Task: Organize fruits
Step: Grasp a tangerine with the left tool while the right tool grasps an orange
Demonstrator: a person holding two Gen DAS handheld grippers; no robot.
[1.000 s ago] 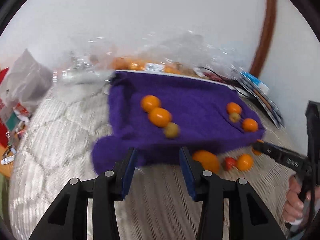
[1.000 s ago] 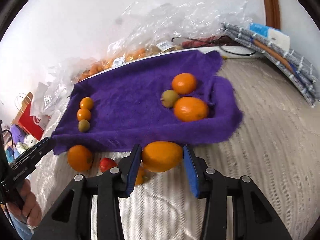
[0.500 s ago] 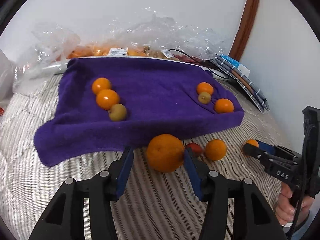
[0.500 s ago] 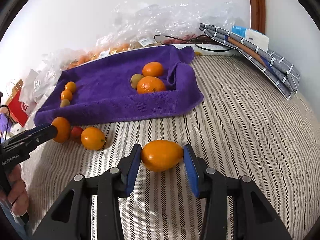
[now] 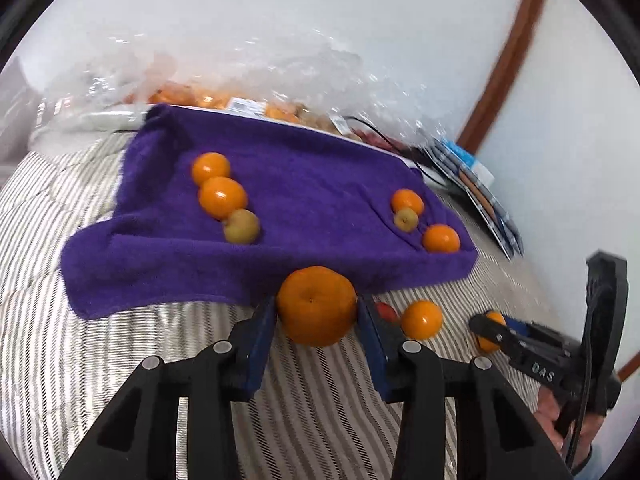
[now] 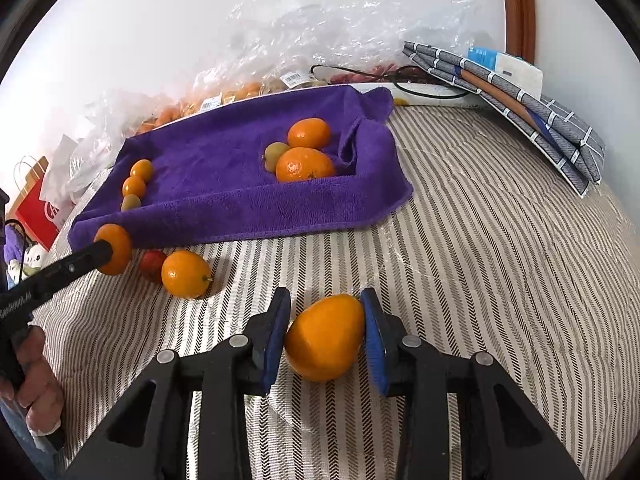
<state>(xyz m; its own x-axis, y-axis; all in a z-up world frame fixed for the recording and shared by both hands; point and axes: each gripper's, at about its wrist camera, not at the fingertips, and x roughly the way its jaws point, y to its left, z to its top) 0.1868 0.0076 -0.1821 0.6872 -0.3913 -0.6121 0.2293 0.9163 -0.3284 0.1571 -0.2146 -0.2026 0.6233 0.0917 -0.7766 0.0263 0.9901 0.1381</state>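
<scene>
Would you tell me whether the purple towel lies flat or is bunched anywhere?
Mostly spread. The purple towel has a bunched-up fold beside the fruit at its right end.

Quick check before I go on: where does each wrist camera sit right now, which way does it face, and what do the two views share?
Left wrist: behind the left gripper, whose jaws are closing on a round orange; faces the purple towel; the right gripper and its hand show at right.
Right wrist: behind the right gripper, whose jaws are closing on an oval orange; faces the towel; the left hand shows at left.
Shared: the towel, its fruit, a loose orange.
</scene>
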